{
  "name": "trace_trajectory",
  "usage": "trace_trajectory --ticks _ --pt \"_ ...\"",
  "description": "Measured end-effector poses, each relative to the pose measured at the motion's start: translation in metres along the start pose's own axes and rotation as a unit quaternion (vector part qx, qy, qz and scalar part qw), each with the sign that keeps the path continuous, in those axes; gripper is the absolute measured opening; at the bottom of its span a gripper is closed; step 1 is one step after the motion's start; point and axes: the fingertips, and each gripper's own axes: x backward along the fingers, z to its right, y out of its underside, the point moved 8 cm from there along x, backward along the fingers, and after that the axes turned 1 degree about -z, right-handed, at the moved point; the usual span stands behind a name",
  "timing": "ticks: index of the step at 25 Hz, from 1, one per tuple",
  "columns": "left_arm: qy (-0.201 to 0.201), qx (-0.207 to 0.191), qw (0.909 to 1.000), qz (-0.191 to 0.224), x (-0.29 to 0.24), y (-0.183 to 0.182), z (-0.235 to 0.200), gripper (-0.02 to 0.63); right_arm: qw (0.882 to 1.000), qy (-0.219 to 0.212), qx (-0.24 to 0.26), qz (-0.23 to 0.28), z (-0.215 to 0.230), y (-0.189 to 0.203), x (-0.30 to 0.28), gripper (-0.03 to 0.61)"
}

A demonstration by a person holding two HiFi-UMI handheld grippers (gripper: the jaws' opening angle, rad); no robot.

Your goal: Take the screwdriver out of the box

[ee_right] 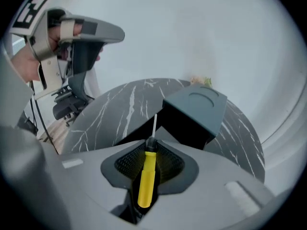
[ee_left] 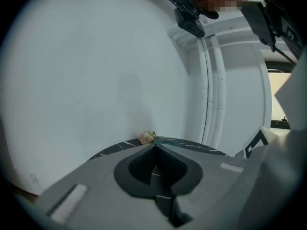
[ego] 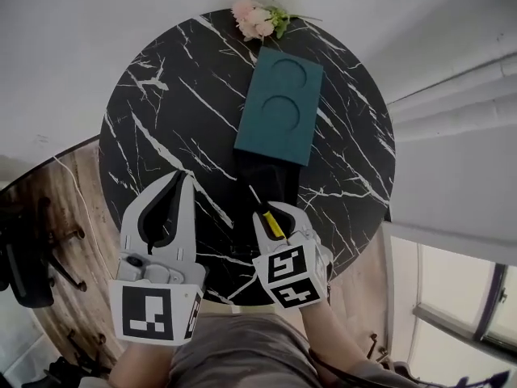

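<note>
Your right claw [ee_right: 152, 140] is clamped shut on the screwdriver [ee_right: 146, 176], jaws pinching its yellow handle, and the thin metal shaft points out past the tips toward the box [ee_right: 196, 109]. That puts the screwdriver outside the teal box [ego: 279, 103], just before its dark open end, over the black marbled counter [ego: 161, 111]. Your left claw [ego: 182, 178] sits beside it with its jaws together on nothing. Pink flowers [ego: 257, 18] lie at the counter's far edge.
</note>
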Motion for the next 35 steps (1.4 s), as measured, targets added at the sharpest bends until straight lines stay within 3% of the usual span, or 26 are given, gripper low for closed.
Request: trace_trajectory --ticks 7,12,18,24,30,35 --pt "-0.015 -0.035 0.9981 0.049 0.044 -0.036 0.032 0.000 0.986 -0.006 -0.026 0.162 0.000 -0.027 0.078 0.095" --pt "-0.014 -0.060 0.9942 0.088 0.082 -0.059 0.072 0.000 0.962 0.003 -0.039 0.271 0.006 -0.038 0.155 0.095" --pt "-0.007 -0.087 0.9870 0.135 0.108 -0.084 0.107 0.000 0.932 0.055 -0.023 0.358 0.019 -0.037 0.240 0.095" --pt "0.021 -0.108 0.9816 0.156 0.114 -0.099 0.137 0.000 0.917 0.112 -0.031 0.382 0.038 -0.021 0.286 0.095" --pt "0.058 -0.114 0.9782 0.163 0.101 -0.107 0.162 0.000 0.914 0.160 -0.049 0.369 0.058 0.004 0.304 0.095" --pt "0.083 -0.121 0.9757 0.163 0.088 -0.104 0.174 0.000 0.916 0.175 -0.069 0.353 0.068 0.019 0.301 0.095"
